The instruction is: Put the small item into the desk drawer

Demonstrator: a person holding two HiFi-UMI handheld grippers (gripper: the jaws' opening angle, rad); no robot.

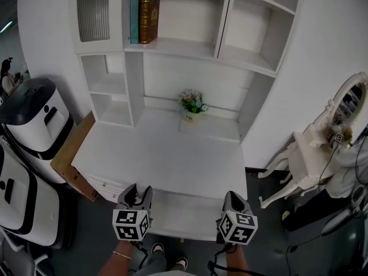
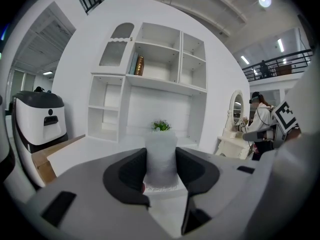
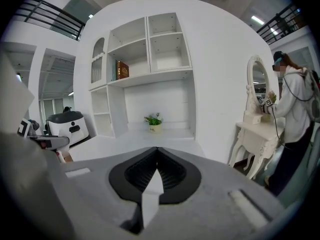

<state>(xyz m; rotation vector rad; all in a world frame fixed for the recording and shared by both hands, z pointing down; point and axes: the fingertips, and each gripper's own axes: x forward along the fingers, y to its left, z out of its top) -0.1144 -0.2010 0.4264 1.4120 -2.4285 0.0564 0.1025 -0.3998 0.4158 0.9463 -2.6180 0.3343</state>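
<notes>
1. My left gripper (image 2: 161,170) has its jaws set wide, pressed on either side of the small item (image 2: 161,151), a frosted white cylinder standing upright between the pads.
2. My right gripper (image 3: 157,170) has its jaws closed together with nothing between them.
3. Each gripper carries a cube with black square markers (image 1: 131,224); they show patterns, not words.
4. Both grippers sit at the near edge of the white desk (image 1: 167,154). A white panel (image 1: 178,214) juts out below that edge, between them; I cannot tell whether it is the drawer.
5. At the far side of the desk, a small pot (image 1: 192,115) holds flowers; its label is too small to read.
6. On an upper shelf, far left, a teal book (image 1: 134,19) and a brown book (image 1: 149,20) stand upright; the gilt spine print is unreadable.
</notes>
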